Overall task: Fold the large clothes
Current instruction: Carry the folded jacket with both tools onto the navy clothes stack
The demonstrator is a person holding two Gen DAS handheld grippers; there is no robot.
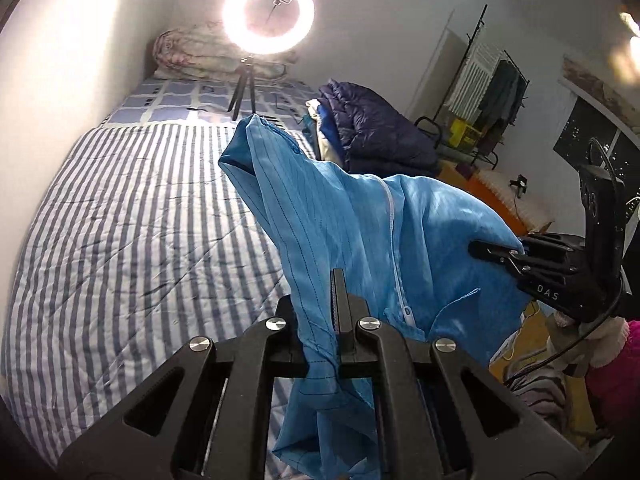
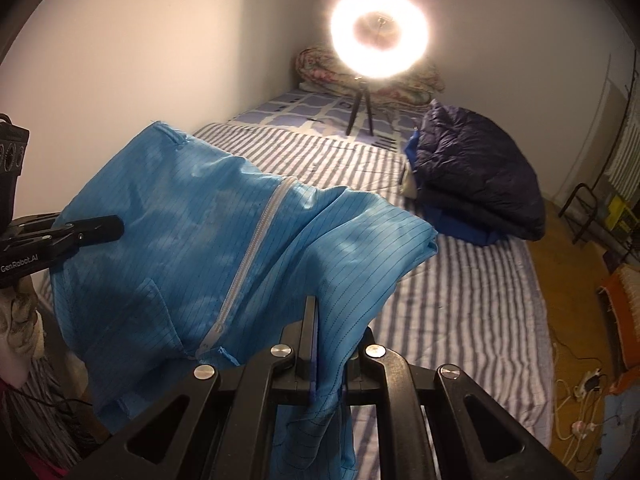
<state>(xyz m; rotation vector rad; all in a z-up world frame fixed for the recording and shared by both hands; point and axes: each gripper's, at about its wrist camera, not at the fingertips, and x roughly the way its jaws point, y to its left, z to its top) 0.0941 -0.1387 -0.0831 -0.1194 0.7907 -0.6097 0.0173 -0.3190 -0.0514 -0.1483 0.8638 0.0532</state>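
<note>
Thin blue pinstriped jacket (image 1: 360, 216), white zipper (image 2: 256, 236), hangs crumpled mid-frame; left tool (image 1: 320, 320) and right tool (image 2: 332, 344) both clamped on its fabric above striped quilted bed (image 1: 132, 216).

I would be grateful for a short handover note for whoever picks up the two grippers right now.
Left gripper: shut on the blue garment.
Right gripper: shut on the same garment, at another spot.
Garment: hangs spread between both grippers above the striped bed, white zipper facing up, closed as far as it shows.
Done: garment picked up; no fold visible.
Left: lay it flat on the bed, then fold. The dark jacket lies on clothes at the bed's right edge.
</note>
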